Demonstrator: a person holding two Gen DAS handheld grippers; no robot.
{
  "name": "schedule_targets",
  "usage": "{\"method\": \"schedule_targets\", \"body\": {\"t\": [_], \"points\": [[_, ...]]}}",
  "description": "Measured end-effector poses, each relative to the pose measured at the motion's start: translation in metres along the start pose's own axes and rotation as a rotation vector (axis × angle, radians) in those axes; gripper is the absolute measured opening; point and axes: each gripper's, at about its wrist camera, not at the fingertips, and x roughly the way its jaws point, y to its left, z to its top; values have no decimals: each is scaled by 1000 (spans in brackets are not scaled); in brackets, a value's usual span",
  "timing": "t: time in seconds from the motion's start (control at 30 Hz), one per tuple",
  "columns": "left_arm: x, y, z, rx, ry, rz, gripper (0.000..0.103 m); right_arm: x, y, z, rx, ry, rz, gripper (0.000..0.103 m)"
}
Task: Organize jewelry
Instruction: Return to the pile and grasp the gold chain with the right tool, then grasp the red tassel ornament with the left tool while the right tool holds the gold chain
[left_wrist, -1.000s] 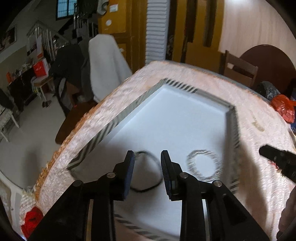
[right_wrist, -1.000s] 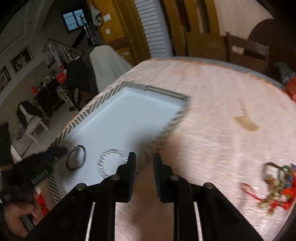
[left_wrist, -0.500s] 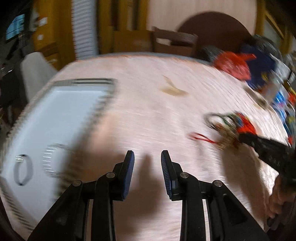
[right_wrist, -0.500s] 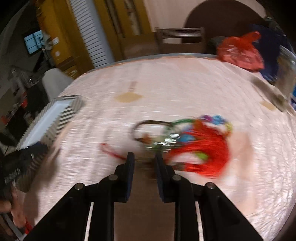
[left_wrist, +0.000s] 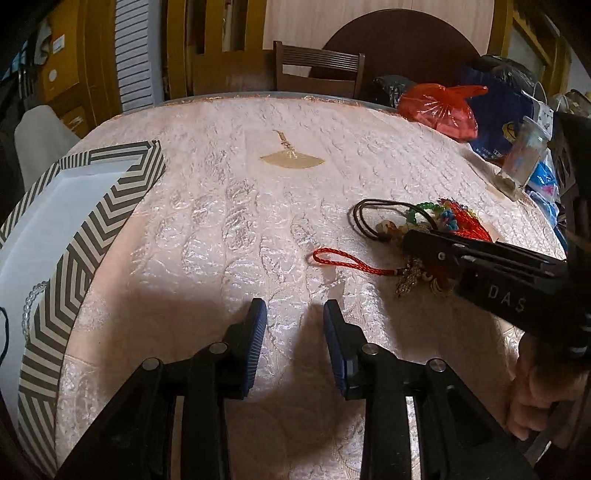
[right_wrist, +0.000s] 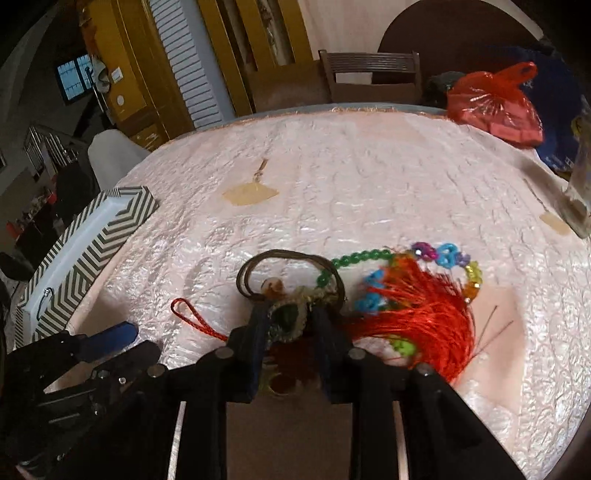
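Note:
A tangled pile of jewelry (right_wrist: 388, 295) lies on the pink tablecloth: a brown cord loop (right_wrist: 291, 266), green beads, coloured beads, a red tassel (right_wrist: 417, 325) and a red braided loop (left_wrist: 343, 264). My right gripper (right_wrist: 290, 321) is open, its jaws on either side of a gold-green pendant (right_wrist: 288, 317) in the pile. My left gripper (left_wrist: 293, 325) is open and empty over bare cloth, left of the pile. The chevron-striped tray (left_wrist: 96, 236) at the left holds a clear bead bracelet (left_wrist: 31, 306) and a black bracelet, mostly cut off.
A gold fan-shaped mark (left_wrist: 291, 158) is on the cloth at the back. A red plastic bag (left_wrist: 439, 107), blue bags and a clear container (left_wrist: 521, 162) crowd the far right edge. A wooden chair (left_wrist: 317, 70) stands behind the round table.
Both grippers swung right, away from the tray. My right gripper came down onto the jewelry pile and now straddles the pendant. My left gripper stays open.

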Motion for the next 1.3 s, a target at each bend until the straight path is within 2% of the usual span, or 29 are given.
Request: {"method": "schedule_targets", "body": {"t": [0.3, 0.33, 0.37, 0.57, 0.77, 0.9, 1.03, 1.13, 1.2, 1.3], "points": [[1, -2, -1, -1, 0, -8, 57, -13, -2, -3, -4, -31, -4, 21], [1, -2, -1, 0, 1, -8, 58, -19, -5, -5, 13, -34, -2, 21], [1, -3, -1, 1, 1, -7, 58, -26, -9, -5, 33, -42, 13, 14], [1, -8, -1, 31, 5, 24, 59, -58, -38, -11, 136, -74, 5, 12], [1, -10, 0, 37, 8, 24, 59, -84, -78, -26, 298, -96, 57, 11], [-1, -19, 5, 44, 4, 8, 59, -102, -98, -33, 376, -126, 194, 10], [-4, -38, 10, 68, -5, -56, 59, -111, -108, -38, 427, -155, 282, 9], [1, -62, 12, 129, 1, -133, 59, -112, -115, -41, 450, -155, 267, 9], [4, -79, 13, 178, 7, -154, 59, -113, -123, -45, 484, -154, 237, 9], [2, -105, 19, 243, 5, -234, 59, -120, -131, -48, 506, -170, 182, 9]]}}
